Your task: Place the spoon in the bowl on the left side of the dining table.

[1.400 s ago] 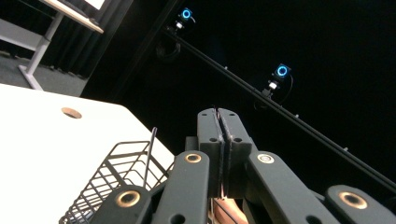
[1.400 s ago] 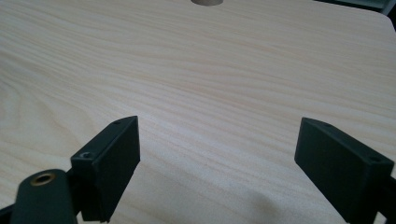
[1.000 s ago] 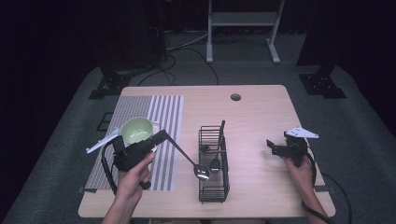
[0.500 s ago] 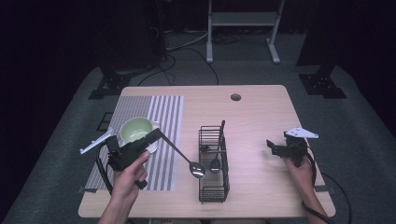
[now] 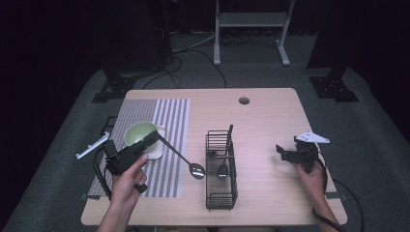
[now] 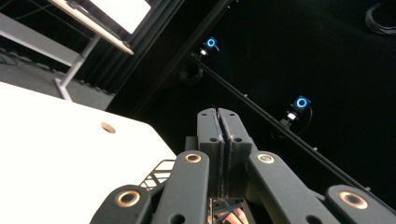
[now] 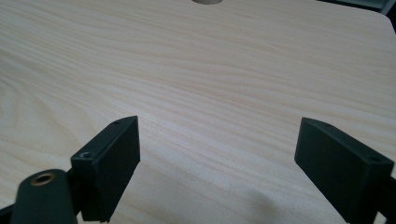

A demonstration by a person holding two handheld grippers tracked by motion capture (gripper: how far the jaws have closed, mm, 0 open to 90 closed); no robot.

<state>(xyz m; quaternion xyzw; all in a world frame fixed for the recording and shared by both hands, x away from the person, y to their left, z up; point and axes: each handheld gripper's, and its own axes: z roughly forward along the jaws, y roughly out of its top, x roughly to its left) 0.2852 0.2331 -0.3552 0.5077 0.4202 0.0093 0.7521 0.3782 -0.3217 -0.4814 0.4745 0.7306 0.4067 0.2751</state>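
Wooden table — the left gripper pinches a ladle by its handle, bowl just beside the wire caddy. Right gripper rests spread, well apart — a green bowl sits under the left one.

The counter is pale wood with a smooth matt grain. The spoon is shiny metal with a dark handle. The rack is thin black wire. The bowl looks glossy and pale green, on a striped woven cloth mat. The right claw has matt black plastic pads
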